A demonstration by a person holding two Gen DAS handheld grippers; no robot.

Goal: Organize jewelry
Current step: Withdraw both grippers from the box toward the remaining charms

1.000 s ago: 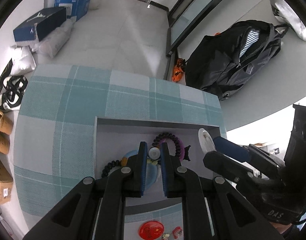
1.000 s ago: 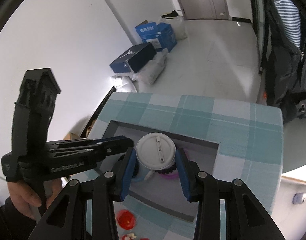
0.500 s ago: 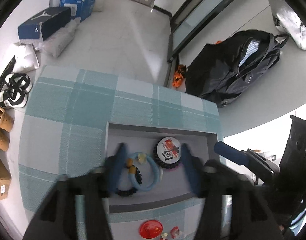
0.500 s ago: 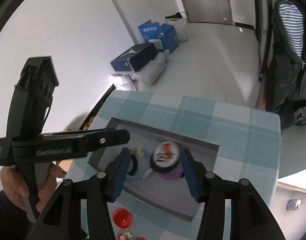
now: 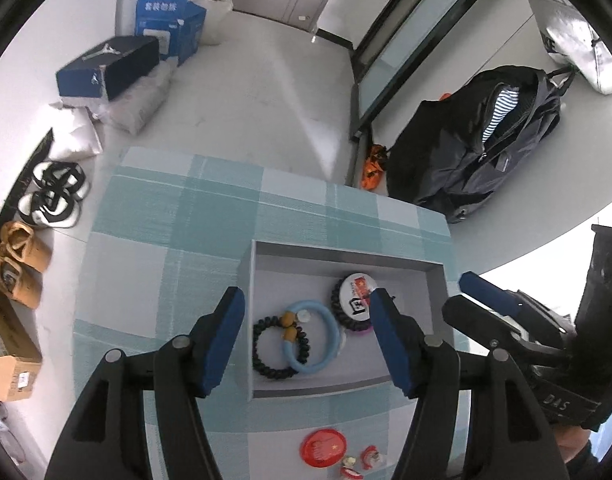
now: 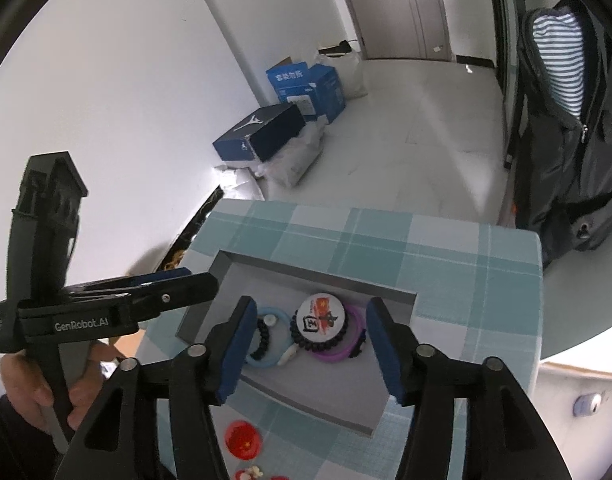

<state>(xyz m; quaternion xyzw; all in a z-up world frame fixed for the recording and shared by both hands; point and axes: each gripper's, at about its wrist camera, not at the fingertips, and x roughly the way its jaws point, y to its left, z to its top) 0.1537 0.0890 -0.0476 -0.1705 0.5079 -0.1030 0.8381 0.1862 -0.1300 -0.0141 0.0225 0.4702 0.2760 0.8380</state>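
1. Both hand-held grippers have let go since a second ago, and we take the left wrist view first. Our left hand-held gripper [image 5: 307, 334] was pinched on a small pale piece over the tray; now its jaws stand wide apart with nothing between them, above the grey tray [image 5: 345, 254].
2. Same view: the light blue ring [image 5: 333, 330] lies overlapping the black bead bracelet [image 5: 262, 354], and the white printed badge [image 5: 357, 294] now rests face up on a dark beaded band at the tray's far right. The right hand-held gripper [image 5: 471, 284] hangs just off the tray's right edge.
3. Still outside the tray, on the checked tabletop [image 5: 166, 272] near us, sit the red disc [image 5: 323, 446] and some tiny trinkets [image 5: 359, 466]. We judge these the next things to collect.
4. Right wrist view: our right hand-held gripper [image 6: 307, 338] earlier clasped the badge, plain back towards the camera. Its jaws have just been opening and now straddle empty air; the badge [image 6: 319, 320] lies in the tray on the black beads and the purple band [image 6: 347, 350].
5. The left hand-held gripper [image 6: 186, 278] shows side-on at the tray's left rim, held by a hand [image 6: 26, 388]. Two drops look finished.
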